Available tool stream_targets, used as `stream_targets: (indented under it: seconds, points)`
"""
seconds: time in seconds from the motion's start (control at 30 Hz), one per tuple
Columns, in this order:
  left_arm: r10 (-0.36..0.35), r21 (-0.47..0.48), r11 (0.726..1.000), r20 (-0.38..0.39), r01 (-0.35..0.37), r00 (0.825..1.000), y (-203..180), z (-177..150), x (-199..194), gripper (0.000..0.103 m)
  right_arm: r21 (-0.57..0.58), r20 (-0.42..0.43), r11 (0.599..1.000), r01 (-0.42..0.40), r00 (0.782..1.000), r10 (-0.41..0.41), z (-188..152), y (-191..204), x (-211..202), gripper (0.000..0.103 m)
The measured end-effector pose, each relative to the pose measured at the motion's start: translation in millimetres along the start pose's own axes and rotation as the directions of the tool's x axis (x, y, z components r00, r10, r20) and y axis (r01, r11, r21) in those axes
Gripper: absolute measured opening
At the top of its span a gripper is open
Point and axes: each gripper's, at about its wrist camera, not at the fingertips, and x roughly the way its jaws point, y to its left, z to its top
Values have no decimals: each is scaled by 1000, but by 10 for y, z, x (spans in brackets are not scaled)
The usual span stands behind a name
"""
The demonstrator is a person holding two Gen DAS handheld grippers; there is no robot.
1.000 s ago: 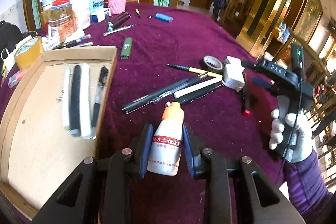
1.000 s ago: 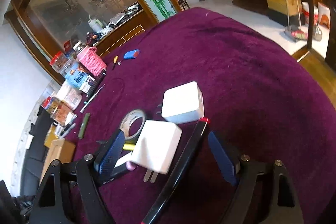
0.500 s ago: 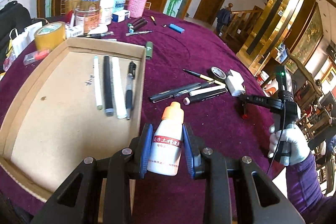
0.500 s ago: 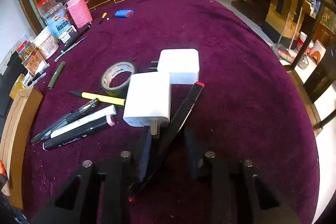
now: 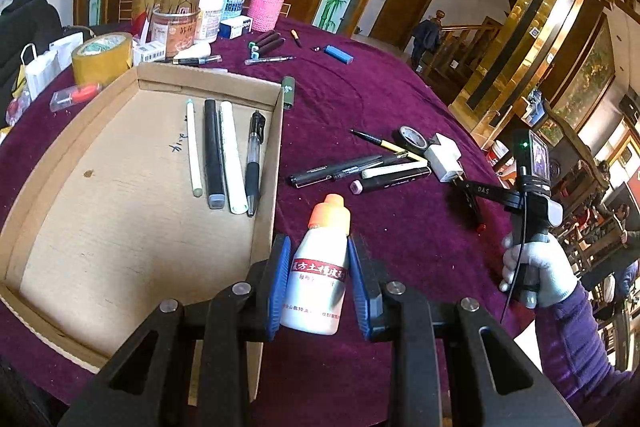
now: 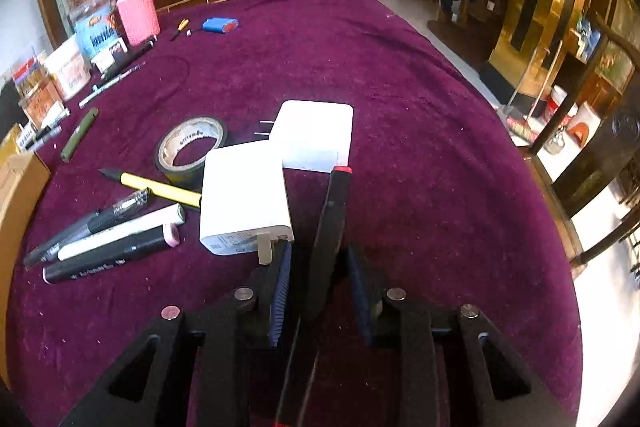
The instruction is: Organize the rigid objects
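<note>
The left gripper [image 5: 319,283] has lifted higher, its pads still clamped on the white bottle [image 5: 319,277], held upright above the cardboard tray's [image 5: 120,227] right wall. Red Chinese characters band the bottle's label. The right gripper [image 6: 320,291], in a gloved hand [image 5: 536,267], has closed in around the black marker [image 6: 330,227] on the purple cloth [image 6: 400,87]; whether it grips it I cannot tell. "DAS" marks its body.
</note>
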Motion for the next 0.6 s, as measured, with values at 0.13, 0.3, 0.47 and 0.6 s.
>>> stream_targets:
  seconds: [0.13,0.3,0.47,0.6]
  points:
    - [15,-13,1000,19,-14,1000,76,22,-108,28,134,8,981,-141,990,141,-39,-329,-75,15]
    - [45,-43,998,29,-44,999,281,116,-209,28,225,53,925,-306,952,301,-177,-536,-372,16]
    - [106,-81,991,25,-104,994,562,251,-231,28,169,96,877,-451,893,441,-118,-193,-688,16]
    - [118,-120,986,5,-116,993,783,367,-164,28,101,50,814,-572,820,570,5,420,-730,16]
